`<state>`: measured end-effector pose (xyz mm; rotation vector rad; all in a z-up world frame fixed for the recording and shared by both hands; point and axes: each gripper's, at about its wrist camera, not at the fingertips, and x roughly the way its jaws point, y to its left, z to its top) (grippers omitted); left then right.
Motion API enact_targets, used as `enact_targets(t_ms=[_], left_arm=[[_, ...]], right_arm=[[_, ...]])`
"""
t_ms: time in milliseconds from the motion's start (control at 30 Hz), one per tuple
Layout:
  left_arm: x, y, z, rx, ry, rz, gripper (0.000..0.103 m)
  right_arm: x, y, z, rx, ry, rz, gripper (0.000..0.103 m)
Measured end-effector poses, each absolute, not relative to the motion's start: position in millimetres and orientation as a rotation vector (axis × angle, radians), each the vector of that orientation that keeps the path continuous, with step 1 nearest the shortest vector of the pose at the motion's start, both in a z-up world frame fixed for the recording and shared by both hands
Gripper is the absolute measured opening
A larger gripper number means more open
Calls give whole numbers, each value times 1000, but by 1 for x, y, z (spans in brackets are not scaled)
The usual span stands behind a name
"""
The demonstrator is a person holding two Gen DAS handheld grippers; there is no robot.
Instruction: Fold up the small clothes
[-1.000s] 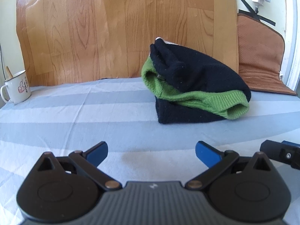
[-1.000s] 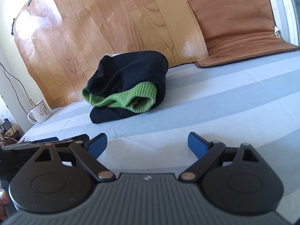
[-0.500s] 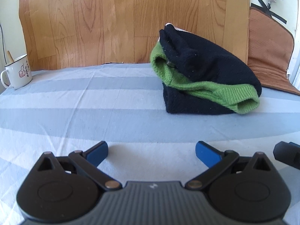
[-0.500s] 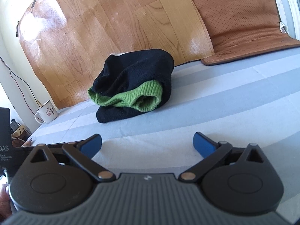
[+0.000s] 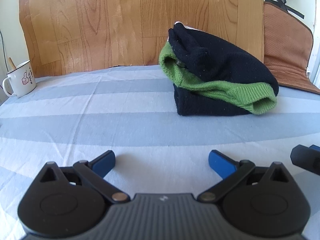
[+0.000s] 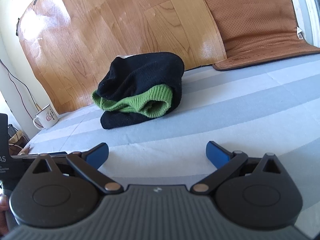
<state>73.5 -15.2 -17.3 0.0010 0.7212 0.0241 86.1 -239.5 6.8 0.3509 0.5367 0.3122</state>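
Observation:
A small black knit garment with green ribbed trim (image 5: 218,80) lies folded in a thick bundle on the blue-and-white striped sheet (image 5: 100,120), near the back. It also shows in the right wrist view (image 6: 144,92). My left gripper (image 5: 162,161) is open and empty, low over the sheet, well short of the bundle. My right gripper (image 6: 157,154) is open and empty too, also in front of the bundle. The right gripper's edge shows at the far right of the left wrist view (image 5: 306,160).
A white enamel mug (image 5: 20,79) with a spoon stands at the back left; it shows in the right wrist view too (image 6: 46,117). A wood-grain board (image 5: 130,24) leans behind the bed. A brown perforated cushion (image 6: 256,24) rests at the back right.
Both grippers have drawn slightly back and turned, so the bundle sits further right in the left view. The garment has not moved. Both stay open.

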Motion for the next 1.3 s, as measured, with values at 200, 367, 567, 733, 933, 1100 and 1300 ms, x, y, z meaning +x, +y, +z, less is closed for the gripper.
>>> enact_targets(t_ms=[200, 367, 567, 733, 933, 1100, 1300], left_arm=[[72, -16, -17, 3, 721, 23, 103], [69, -16, -17, 10, 725, 20, 103], [63, -15, -17, 16, 724, 12, 103], [54, -13, -18, 17, 718, 6, 103], [44, -11, -18, 16, 716, 4, 103], [41, -11, -18, 18, 715, 5, 103], [41, -11, -18, 17, 715, 5, 103]], right_arm=[[87, -229, 9, 275, 556, 292, 103], [87, -220, 9, 194, 579, 282, 103], [82, -227, 7, 233, 570, 314, 103], [67, -229, 6, 249, 558, 322, 103], [53, -235, 4, 306, 530, 321, 103], [52, -234, 5, 310, 526, 318, 103], [51, -239, 4, 349, 515, 327, 103]])
